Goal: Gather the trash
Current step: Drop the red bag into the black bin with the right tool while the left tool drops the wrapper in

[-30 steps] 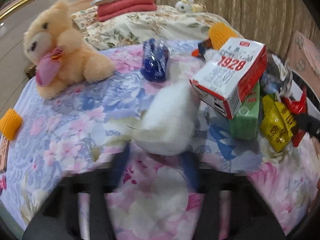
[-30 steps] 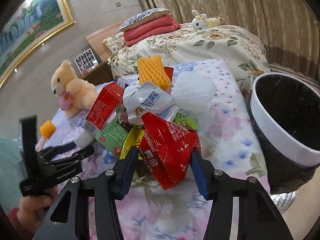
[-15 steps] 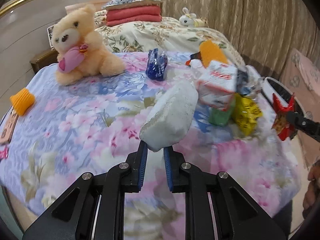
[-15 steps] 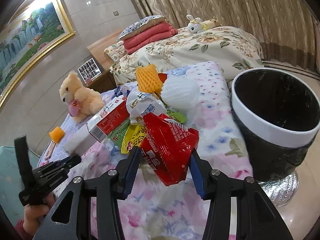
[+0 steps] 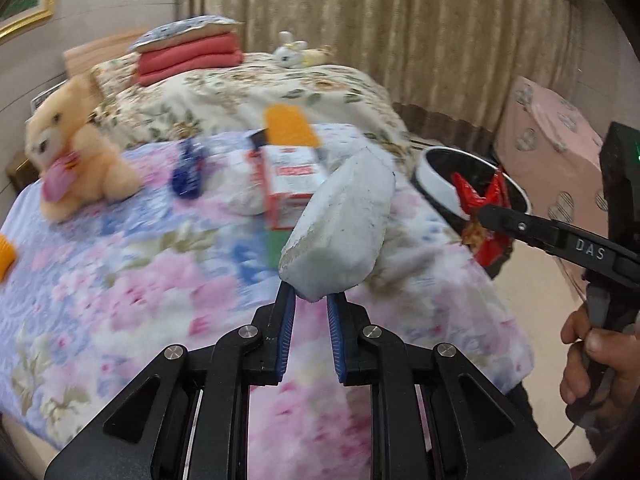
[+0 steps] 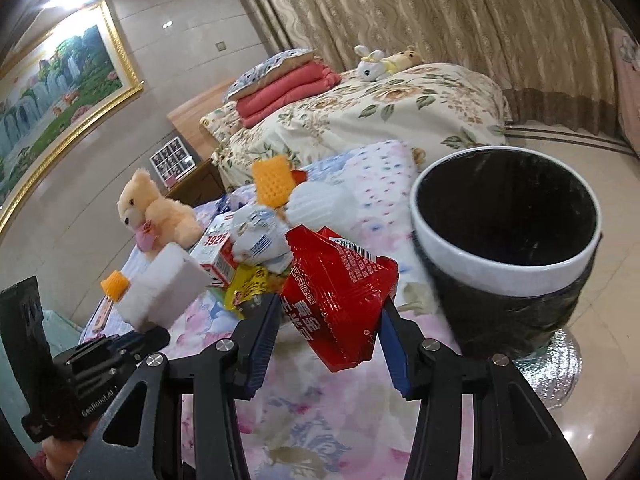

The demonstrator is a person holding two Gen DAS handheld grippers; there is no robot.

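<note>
The trash bin (image 6: 506, 264), a black bucket with a white rim, stood on the floor just beside the corner of the flowered bed (image 6: 320, 420), and its dark inside showed nothing that could be made out as trash, so by the look of it little or none of the collecting was done. Nearest to the bin, the right gripper (image 6: 328, 320) held a crumpled red snack wrapper (image 6: 340, 292) between its half-spread fingers, the wrapper raised off the bed and just short of the bin's rim rather than over its mouth. Farther from the bin, the left gripper (image 5: 311, 312) had just closed to a narrow gap and pinched the lower end of a white foam block (image 5: 340, 232), which stood up tilted above the quilt. Both pieces were thus picked up but not yet dropped in. Still left on the bed, on the far side from the bin, was a heap: a red-and-white carton (image 6: 216, 252), a crumpled pale packet (image 6: 260, 240), a yellow wrapper (image 6: 248, 284), an orange foam net (image 6: 272, 184) and a white foam net (image 6: 320, 204). Farther off lay a blue wrapper (image 5: 188, 172) and a small orange piece (image 6: 114, 286). Farthest from the bin sat a teddy bear (image 6: 156, 216), probably no trash. Most of the work seemed to remain.
</note>
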